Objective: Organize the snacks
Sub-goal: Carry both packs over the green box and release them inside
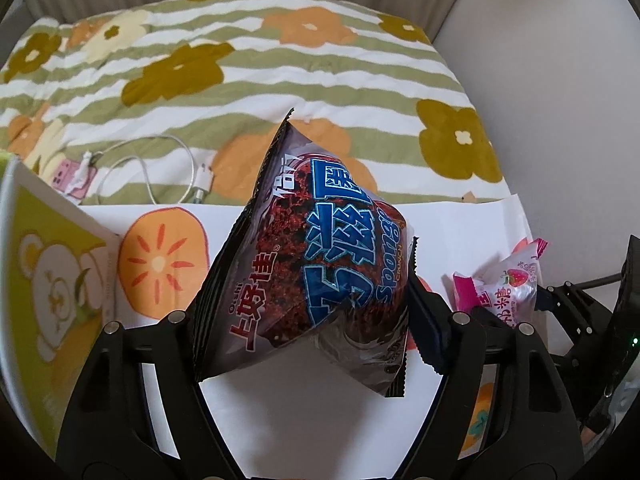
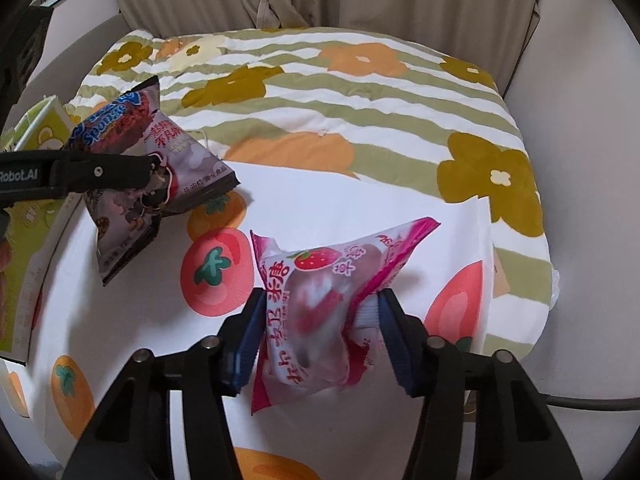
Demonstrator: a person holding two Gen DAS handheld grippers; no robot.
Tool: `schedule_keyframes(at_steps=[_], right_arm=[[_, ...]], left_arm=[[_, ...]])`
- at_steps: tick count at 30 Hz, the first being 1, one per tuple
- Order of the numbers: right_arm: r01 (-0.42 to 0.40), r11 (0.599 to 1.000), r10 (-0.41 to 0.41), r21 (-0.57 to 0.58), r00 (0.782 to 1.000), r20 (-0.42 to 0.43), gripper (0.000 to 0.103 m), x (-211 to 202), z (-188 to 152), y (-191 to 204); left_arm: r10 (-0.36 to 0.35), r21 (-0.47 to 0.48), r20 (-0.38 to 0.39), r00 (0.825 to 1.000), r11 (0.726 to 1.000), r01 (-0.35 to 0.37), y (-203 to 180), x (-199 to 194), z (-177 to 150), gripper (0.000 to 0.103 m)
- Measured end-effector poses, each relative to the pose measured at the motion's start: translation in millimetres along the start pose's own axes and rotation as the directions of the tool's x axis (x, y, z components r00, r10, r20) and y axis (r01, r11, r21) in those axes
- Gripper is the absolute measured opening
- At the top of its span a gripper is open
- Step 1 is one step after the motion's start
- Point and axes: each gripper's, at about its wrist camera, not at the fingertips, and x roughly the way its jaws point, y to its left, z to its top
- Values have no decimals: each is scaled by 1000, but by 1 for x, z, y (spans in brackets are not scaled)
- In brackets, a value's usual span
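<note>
Left gripper [image 1: 304,320] is clamped on the dark chocolate Sponge Crunch bag [image 1: 320,256], holding it up in the air near the left edge of the fruit-print cloth [image 2: 340,208], right by the green bear box [image 1: 48,280]. Right gripper [image 2: 316,332] is squeezing the pink strawberry snack packet [image 2: 316,300], lifted over the middle of the cloth.

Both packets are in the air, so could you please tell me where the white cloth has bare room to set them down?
Bare white cloth lies between the pink strawberry packet and the flowered quilt. The left side is crowded: the green box and the held dark Sponge packet.
</note>
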Motion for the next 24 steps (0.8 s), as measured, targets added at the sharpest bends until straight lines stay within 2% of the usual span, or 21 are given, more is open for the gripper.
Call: schedule_keyframes(at_steps=[4,11,16,19,24], right_arm=[[8,1000,-8,10,999,31,50,-19,3,3],[12,1000,-13,8,994,113,50,-87,17,28],[-8,1000,6,9,978,206,50,-151,29,70],[-19,1000,17,6,969,246,50,-181,34,105],[-75,997,72,-2,954,291,50,-210,35,174]], left_arm=[[-4,5,33,999,1000,4,0,-25,0,74],[-27,7,148,989,1000,26,9,-114,-1,75],[-39,21,243,969,999,35,33,-191,-9,74],[-35,37,302,953,999,25,61,-242,-23,75],[-10,43,339,941,999,-5,115,-293,-49,75]])
